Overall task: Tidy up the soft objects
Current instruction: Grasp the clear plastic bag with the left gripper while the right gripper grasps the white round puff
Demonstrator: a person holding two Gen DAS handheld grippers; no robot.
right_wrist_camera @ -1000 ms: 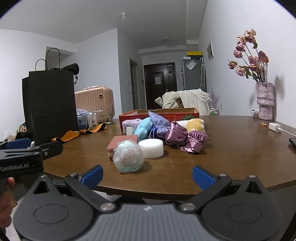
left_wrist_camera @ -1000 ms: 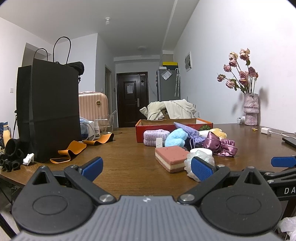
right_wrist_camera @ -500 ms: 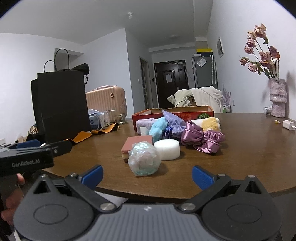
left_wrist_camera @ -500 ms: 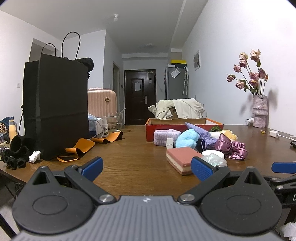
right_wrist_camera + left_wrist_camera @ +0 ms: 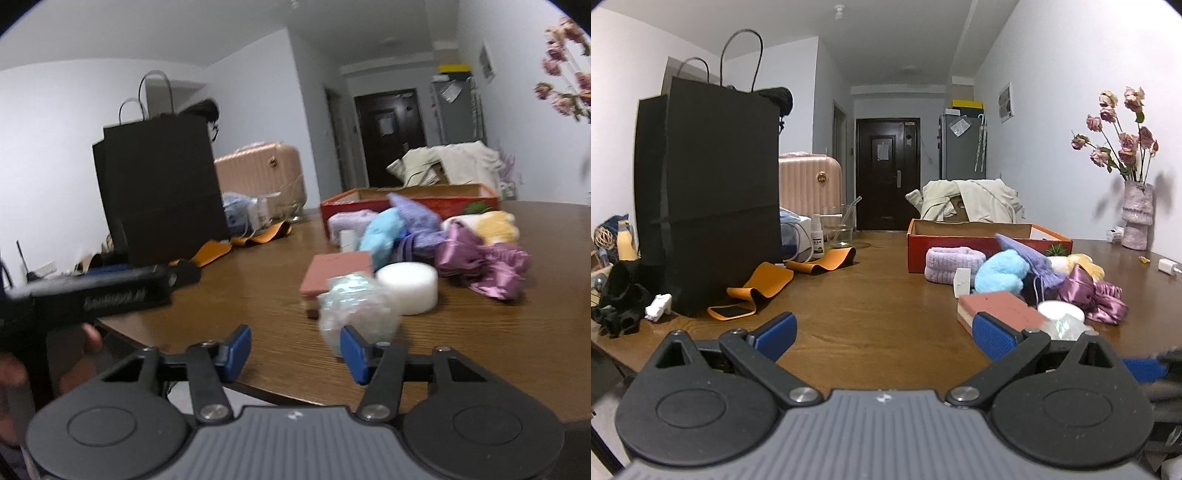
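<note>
1. Biggest change over the last second: the right tool (image 5: 291, 350) has narrowed its jaws a fair bit and swung in toward the pile. The view is blurry, so it's mid-move. The wrapped ball (image 5: 356, 308) now sits just ahead of its right finger, a bit right of the gap and not between the jaws.
2. My read: it's lining up to take the ball first, since that's the nearest soft thing. Nothing is in the box (image 5: 410, 201) from this go yet, so the sorting has barely started.
3. Right tool: partly open, gripping nothing, not touching anything as far as I can tell.
4. Left tool (image 5: 884, 334): jaws wide apart, empty, hovering over bare table (image 5: 871, 291). It has crept a little closer to the table but otherwise hasn't done much.
5. Rest of the pile is ahead and to the right of the left tool: pink sponge (image 5: 995, 306), white puff (image 5: 1060, 312), purple scrunchie (image 5: 1089, 293), blue plush (image 5: 1001, 271), all bunched in front of the box, which is well beyond both tools.
</note>
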